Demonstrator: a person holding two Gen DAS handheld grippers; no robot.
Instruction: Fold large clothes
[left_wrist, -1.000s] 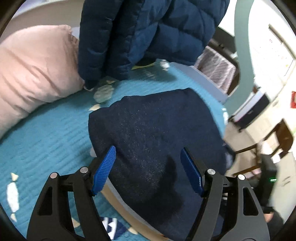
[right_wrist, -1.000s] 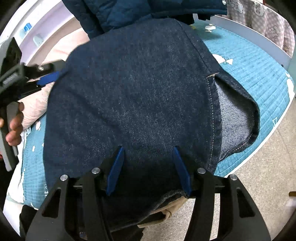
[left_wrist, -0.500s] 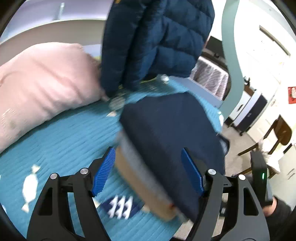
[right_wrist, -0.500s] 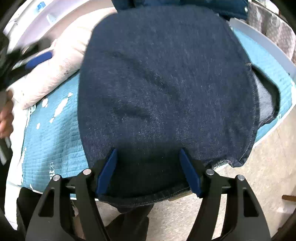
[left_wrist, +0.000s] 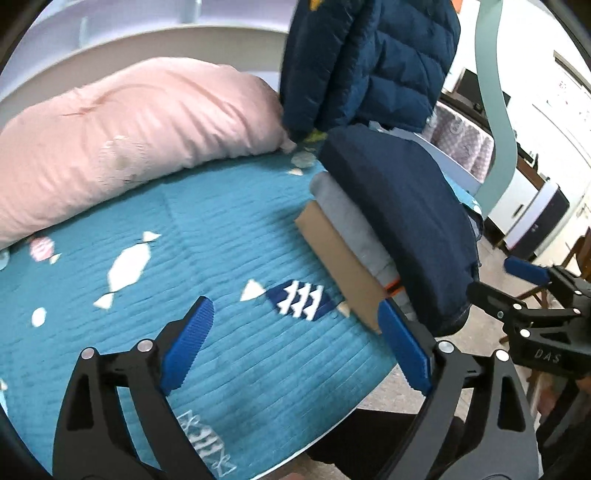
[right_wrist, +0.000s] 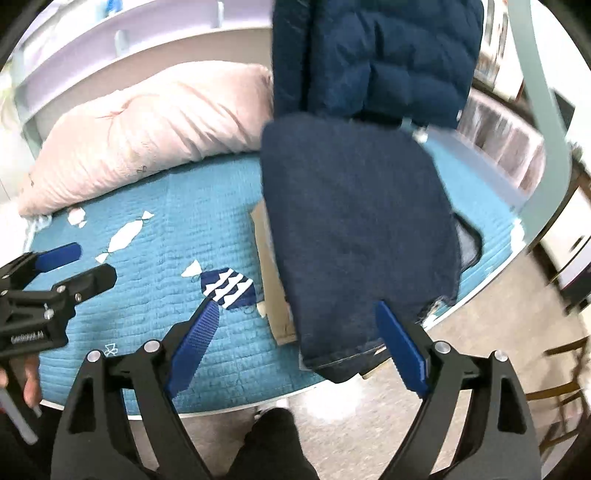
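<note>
Folded dark denim jeans (left_wrist: 402, 218) lie on top of a stack with a folded grey garment (left_wrist: 354, 225) and a tan one (left_wrist: 340, 266) beneath, near the bed's front edge. The jeans also show in the right wrist view (right_wrist: 354, 221). My left gripper (left_wrist: 299, 347) is open and empty, above the teal bedspread left of the stack. My right gripper (right_wrist: 299, 343) is open and empty, just in front of the stack's near end. Each gripper shows in the other's view: the right one (left_wrist: 524, 291) and the left one (right_wrist: 59, 269).
A teal quilted bedspread (left_wrist: 184, 236) covers the bed. A pink pillow (left_wrist: 122, 136) lies at the back. A navy puffer jacket (left_wrist: 369, 62) hangs above the far end of the stack. The floor (right_wrist: 498, 314) lies past the bed's edge at the right.
Both grippers have pulled back from the jeans, which now rest on the stack. The left gripper has moved left, off the stack and over the bedspread.
</note>
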